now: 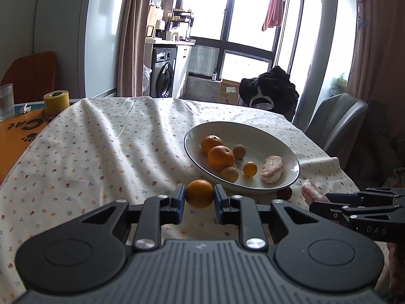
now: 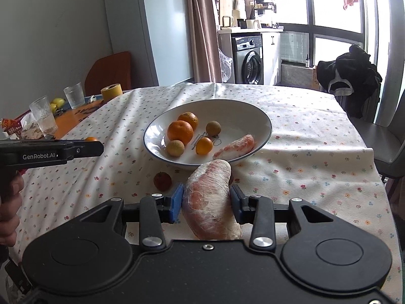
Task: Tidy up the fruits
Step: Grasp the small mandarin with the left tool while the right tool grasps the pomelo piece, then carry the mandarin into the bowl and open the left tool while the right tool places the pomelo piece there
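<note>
A white bowl (image 1: 286, 152) (image 2: 255, 111) with a dark rim sits on the flowered tablecloth and holds two tangerines (image 1: 220, 158) (image 2: 180, 131), a small orange fruit (image 2: 204, 145), two brown longans (image 2: 213, 128) and a wrapped pomelo wedge (image 1: 272, 169) (image 2: 234, 149). My left gripper (image 1: 199, 197) is shut on an orange (image 1: 199, 194) just in front of the bowl. My right gripper (image 2: 206, 200) is shut on a second wrapped pomelo wedge (image 2: 210, 202) near the bowl's front rim. A small red fruit (image 2: 162, 181) (image 1: 284, 193) lies on the cloth beside it.
At the table's left end stand two glasses (image 2: 44, 116), a yellow tape roll (image 1: 56, 101) (image 2: 111, 91), yellow fruit and clutter on an orange mat (image 1: 15, 136). A grey chair (image 1: 336, 124) stands at the right edge, and a chair draped with black clothing (image 1: 268, 91) at the far side.
</note>
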